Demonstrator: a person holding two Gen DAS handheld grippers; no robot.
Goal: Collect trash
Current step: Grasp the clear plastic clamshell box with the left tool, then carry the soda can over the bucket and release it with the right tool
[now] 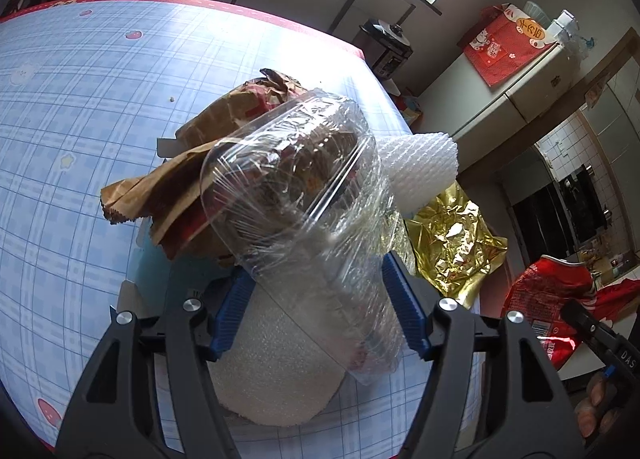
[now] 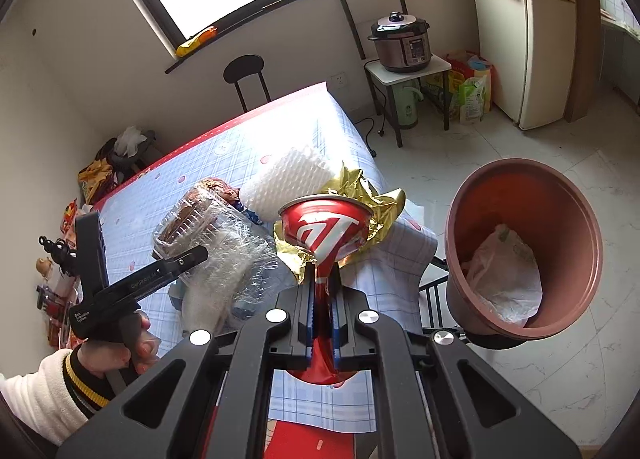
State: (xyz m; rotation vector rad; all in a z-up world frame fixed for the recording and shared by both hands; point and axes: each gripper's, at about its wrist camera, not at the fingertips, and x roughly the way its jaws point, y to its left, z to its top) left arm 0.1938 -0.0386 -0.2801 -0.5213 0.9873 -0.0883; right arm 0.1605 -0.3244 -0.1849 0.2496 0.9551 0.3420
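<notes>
Blue-padded fingers of the right claw point(image 2: 322, 307) pinch a crumpled red foil snack wrapper point(image 2: 324, 235), jaws fully shut on its twisted neck; its long axis runs away from the camera, the flared mouth pointing far, over the near right edge of the blue plaid surface point(image 2: 248, 147). A brown plastic bin point(image 2: 524, 251) with a white liner waits just right, likely its destination. To the left, the left claw point(image 1: 316, 315) straddles a clear plastic clamshell box point(image 1: 296, 195), jaws about half-spread; whether the pads press it cannot be told. It lies lengthwise between them atop white foam, brown paper bag point(image 1: 160, 187) behind, gold foil point(image 1: 452, 243) right.
</notes>
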